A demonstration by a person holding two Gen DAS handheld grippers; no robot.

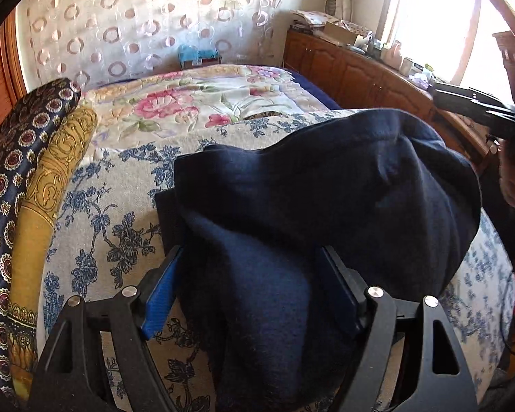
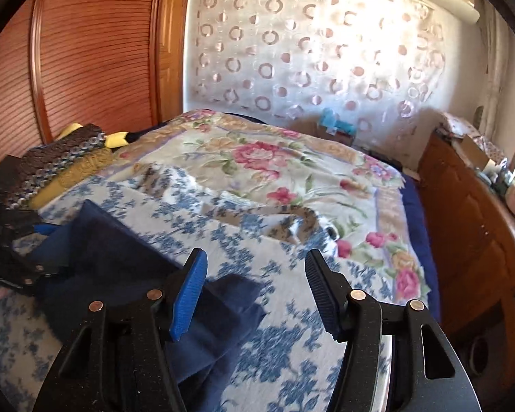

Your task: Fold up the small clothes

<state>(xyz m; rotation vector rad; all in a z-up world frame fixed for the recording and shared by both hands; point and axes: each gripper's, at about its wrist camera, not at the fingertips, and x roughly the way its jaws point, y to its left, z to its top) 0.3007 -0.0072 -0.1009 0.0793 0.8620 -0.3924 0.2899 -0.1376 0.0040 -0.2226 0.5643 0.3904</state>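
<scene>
- Left gripper (image 1: 250,295) stood wide, its jaws flanking a thick fold of the navy garment (image 1: 326,199); the pads looked clear of the cloth, so nothing was clamped.
- Right gripper (image 2: 255,295) was spread too, with nothing between its jaws; a garment corner lay just left of its left pad (image 2: 189,292).
- The garment sat bunched on the blue-flowered cover (image 1: 120,206) at the bed's near edge, half-folded and lumpy.
- Risk: with both grips off, that raised hump could slump and undo the fold.
- Risk: a left pinch there might take several layers at once, or snag the cover beneath.
- Risk: so near the edge, a careless tug might have dragged the cloth off the bed.
- Patterned cushions (image 1: 24,185) lay left, well clear.
</scene>
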